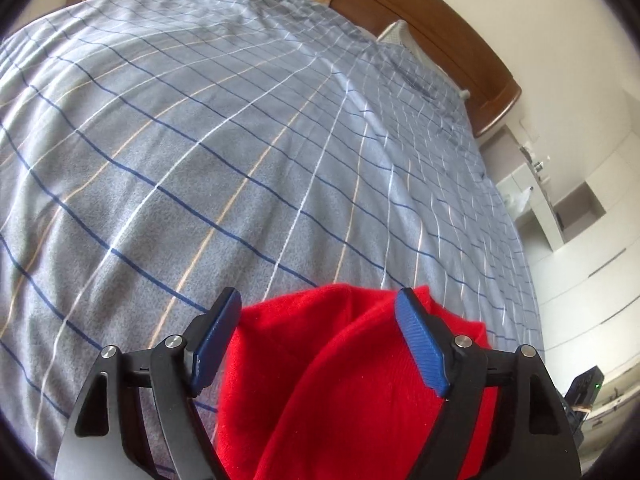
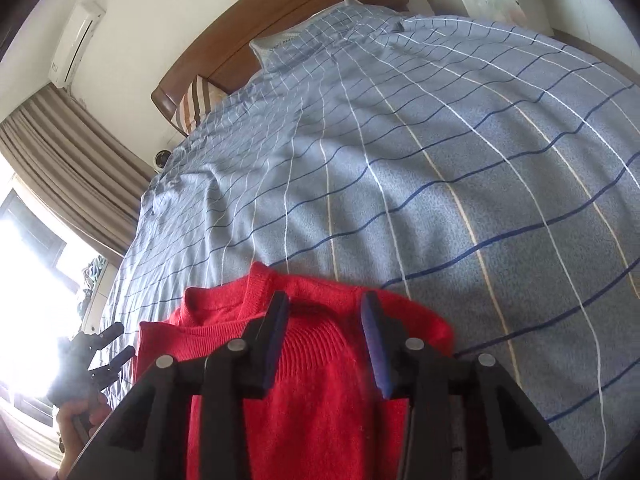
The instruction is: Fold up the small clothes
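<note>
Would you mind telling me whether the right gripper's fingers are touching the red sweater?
Cannot tell: in the right wrist view the open fingers overlap the red sweater, but height above it is unclear.

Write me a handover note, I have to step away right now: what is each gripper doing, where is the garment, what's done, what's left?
Left gripper: jaws open, empty, poised over the red sweater.
Right gripper: jaws open, empty, above the sweater's neck end.
The sweater lies on the checked bedspread at the near edge of the bed, collar pointing toward the headboard. It looks bunched, with a crease running across it.
Done: no neat fold visible, neither gripper has hold of it.
Left: grasp it, spread it flat, fold it.
</note>
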The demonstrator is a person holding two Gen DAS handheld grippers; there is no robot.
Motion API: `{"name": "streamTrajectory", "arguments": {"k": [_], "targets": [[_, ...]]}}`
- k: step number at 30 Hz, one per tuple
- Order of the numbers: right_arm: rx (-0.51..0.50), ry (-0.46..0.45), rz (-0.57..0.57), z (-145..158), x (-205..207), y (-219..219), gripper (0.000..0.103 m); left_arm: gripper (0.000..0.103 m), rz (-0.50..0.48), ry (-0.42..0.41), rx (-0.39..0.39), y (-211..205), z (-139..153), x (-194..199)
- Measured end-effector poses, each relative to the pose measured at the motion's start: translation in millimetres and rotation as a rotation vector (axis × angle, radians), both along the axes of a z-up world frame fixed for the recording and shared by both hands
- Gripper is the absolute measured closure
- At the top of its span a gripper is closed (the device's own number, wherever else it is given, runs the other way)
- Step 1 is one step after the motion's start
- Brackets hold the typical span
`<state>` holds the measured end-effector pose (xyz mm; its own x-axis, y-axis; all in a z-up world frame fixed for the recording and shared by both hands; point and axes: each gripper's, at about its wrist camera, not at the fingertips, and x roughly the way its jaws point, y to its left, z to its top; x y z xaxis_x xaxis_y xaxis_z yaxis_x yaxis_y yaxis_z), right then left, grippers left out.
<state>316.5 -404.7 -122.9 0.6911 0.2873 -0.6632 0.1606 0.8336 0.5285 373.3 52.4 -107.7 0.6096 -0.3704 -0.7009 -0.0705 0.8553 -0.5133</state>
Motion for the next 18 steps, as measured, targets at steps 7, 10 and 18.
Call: {"name": "streamTrajectory", "arguments": {"k": [7, 10, 18], "targets": [[-0.147, -0.062, 0.083, 26, -57, 12, 0.054, 0.014, -0.039, -0.039, 0.144, 10, 7, -64], [-0.229, -0.092, 0.124, 32, -104, 21, 0.043, 0.012, -0.077, -0.054, 0.210, 8, 8, -109], [-0.433, -0.070, 0.158, 15, -210, 49, 0.040, 0.006, -0.186, -0.138, 0.355, -18, 3, -213]]}}
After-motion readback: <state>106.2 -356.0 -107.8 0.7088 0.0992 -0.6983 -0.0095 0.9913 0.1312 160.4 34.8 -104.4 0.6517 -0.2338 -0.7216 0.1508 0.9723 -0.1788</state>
